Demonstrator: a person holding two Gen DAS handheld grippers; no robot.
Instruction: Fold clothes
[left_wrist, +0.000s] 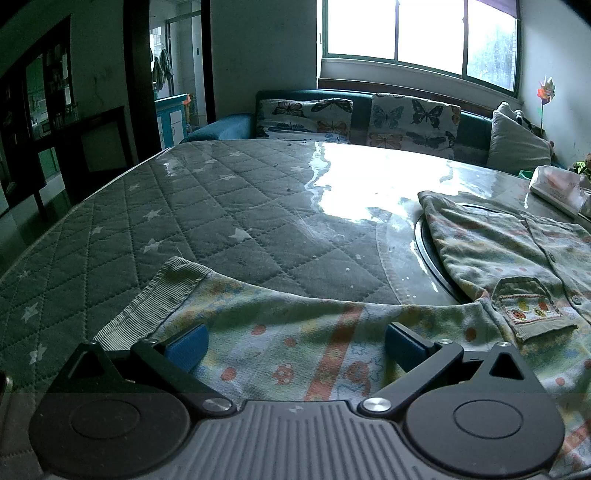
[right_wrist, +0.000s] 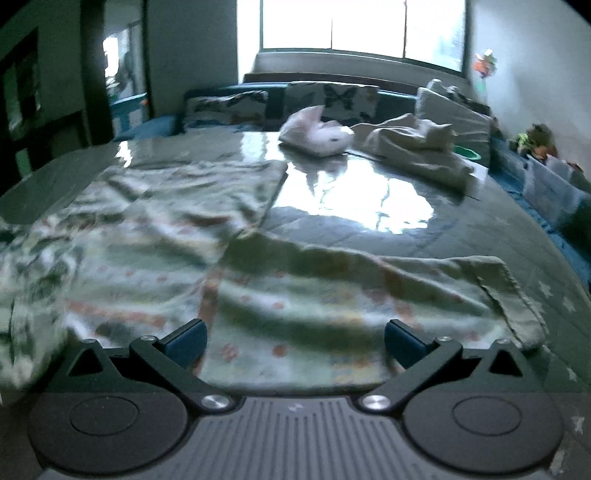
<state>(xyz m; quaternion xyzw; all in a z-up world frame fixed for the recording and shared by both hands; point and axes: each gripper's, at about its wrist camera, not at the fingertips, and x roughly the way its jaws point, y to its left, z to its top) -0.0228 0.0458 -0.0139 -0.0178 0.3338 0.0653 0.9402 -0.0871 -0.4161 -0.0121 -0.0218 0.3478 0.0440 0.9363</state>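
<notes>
A pale printed child's garment (left_wrist: 325, 343) lies spread on the quilted table cover (left_wrist: 184, 221). Its ribbed cuff (left_wrist: 155, 295) points left and its small pocket (left_wrist: 528, 306) sits at the right. My left gripper (left_wrist: 293, 349) is open just above the sleeve, blue pads (left_wrist: 188, 345) wide apart with cloth between them. In the right wrist view the same garment (right_wrist: 295, 295) stretches across the table, blurred. My right gripper (right_wrist: 295, 343) is open low over its other sleeve, whose cuff (right_wrist: 513, 295) lies to the right.
A white tissue pack (right_wrist: 317, 136) and a heap of pale cloth (right_wrist: 417, 144) lie at the table's far side. A sofa with butterfly cushions (left_wrist: 410, 122) stands behind. Clear glossy plastic (right_wrist: 351, 195) covers the quilt. A dark cabinet (left_wrist: 44, 122) stands left.
</notes>
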